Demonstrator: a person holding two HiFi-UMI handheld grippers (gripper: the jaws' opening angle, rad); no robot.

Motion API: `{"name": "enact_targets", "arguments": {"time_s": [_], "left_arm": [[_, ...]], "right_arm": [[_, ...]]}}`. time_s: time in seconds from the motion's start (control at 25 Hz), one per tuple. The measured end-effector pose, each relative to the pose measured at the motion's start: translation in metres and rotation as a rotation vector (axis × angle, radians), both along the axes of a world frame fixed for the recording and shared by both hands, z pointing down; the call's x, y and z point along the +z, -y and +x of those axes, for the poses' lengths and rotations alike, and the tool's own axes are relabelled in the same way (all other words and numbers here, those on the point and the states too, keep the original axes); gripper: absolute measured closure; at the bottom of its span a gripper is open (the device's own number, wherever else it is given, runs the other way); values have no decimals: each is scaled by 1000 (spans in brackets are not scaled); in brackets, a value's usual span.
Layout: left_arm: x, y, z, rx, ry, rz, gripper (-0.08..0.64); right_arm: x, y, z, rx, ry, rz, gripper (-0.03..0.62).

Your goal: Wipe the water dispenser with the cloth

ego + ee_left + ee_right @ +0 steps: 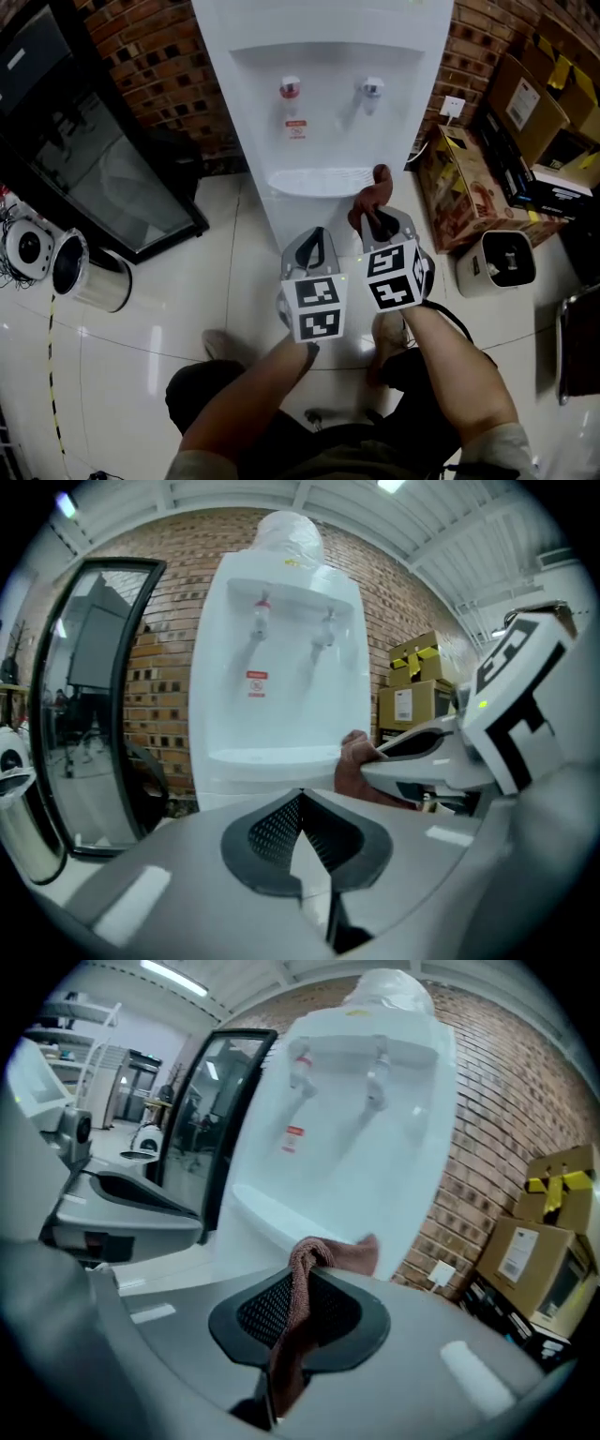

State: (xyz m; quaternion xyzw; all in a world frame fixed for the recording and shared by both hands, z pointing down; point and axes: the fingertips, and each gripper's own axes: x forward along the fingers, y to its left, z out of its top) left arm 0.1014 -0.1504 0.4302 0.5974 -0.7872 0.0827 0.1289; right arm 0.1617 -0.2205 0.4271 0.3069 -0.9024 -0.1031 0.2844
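A white water dispenser (323,84) stands against the brick wall, with a red tap (290,90) and a blue tap (372,89) above its drip tray (319,182). My right gripper (378,217) is shut on a brown cloth (372,192), whose bunched end pokes up past the jaws close to the tray's right end. In the right gripper view the cloth (298,1312) hangs pinched between the pads, the dispenser (361,1147) just ahead. My left gripper (316,246) sits beside it, lower left, jaws together and empty; the left gripper (300,841) faces the dispenser (281,677) front.
A glass-door cabinet (89,159) stands left of the dispenser, with a steel bin (86,274) on the floor by it. Cardboard boxes (478,178) and a small white appliance (497,262) crowd the right side. The person's feet stand on the tiled floor (141,366) below the grippers.
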Motion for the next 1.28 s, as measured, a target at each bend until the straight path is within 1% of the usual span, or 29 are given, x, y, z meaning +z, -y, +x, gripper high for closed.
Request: {"name": "enact_targets", "arguments": {"time_s": [0.16,0.28,0.4,0.52,0.64,0.72,0.84,0.88,0.96,1.04,1.12,1.28], "left_arm": [[6,-34,-54,-89,4,-30,560],[8,-60,-93,-169,-19,-39,560],[9,-83,-122,-235,-30,-25,560],[7,-103,-141,-268,0,-13,560],[13,-119,-153,-282,19,-23,560],[19,-125,-161,-281,35,-42,560],[19,-121,-178,-241,105,-80,560],[15,-117,-184,-226,126,-81,560],[7,-106,-192,-201,141,-64,560],[4,-94,-192,-181,127,-42,560],[9,-82,-187,-163,98,-34,560],[26,-62,-173,-109,44,-55,560]], "right_arm": [[8,-56,-65,-178,-1,6,546],[17,-83,-104,-251,5,-9,546],[25,-96,-135,-274,22,-27,546],[33,-101,-161,-283,32,-31,546],[41,-98,-177,-246,58,-64,546],[42,-92,-182,-200,95,-97,546],[41,-86,-187,-150,148,-120,546],[40,-84,-188,-140,159,-120,546],[40,-80,-190,-127,170,-113,546],[42,-75,-193,-121,169,-101,546],[46,-65,-192,-114,153,-80,546],[57,-40,-173,-84,117,-43,545]]}}
